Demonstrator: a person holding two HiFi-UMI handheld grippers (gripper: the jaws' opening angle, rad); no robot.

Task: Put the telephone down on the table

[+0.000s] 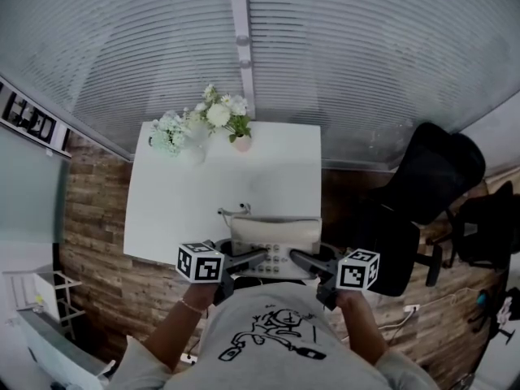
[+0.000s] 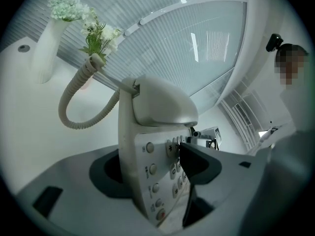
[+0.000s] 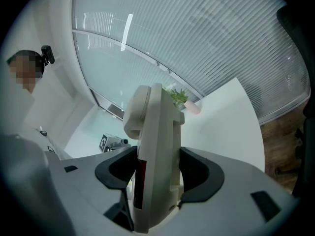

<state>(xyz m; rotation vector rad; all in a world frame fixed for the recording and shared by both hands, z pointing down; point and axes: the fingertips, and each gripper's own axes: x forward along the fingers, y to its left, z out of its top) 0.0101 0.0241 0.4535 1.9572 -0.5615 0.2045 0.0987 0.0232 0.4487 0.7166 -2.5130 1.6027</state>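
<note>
I hold a beige desk telephone [image 1: 275,240] between both grippers at the near edge of the white table [image 1: 187,210]. My left gripper [image 1: 244,260] is shut on its left side, my right gripper [image 1: 306,260] on its right side. In the left gripper view the telephone [image 2: 147,132] stands upright between the jaws, one pad on the keypad, the handset [image 2: 162,102] resting on top and the coiled cord [image 2: 74,102] looping left. In the right gripper view the telephone [image 3: 155,151] is seen edge-on, clamped between both dark pads. Whether it touches the table I cannot tell.
Two white vases with flowers [image 1: 203,124] stand at the table's far edge, by the window blinds. A black office chair [image 1: 422,193] is close on the right. A white rack [image 1: 41,299] stands at the lower left on the wooden floor.
</note>
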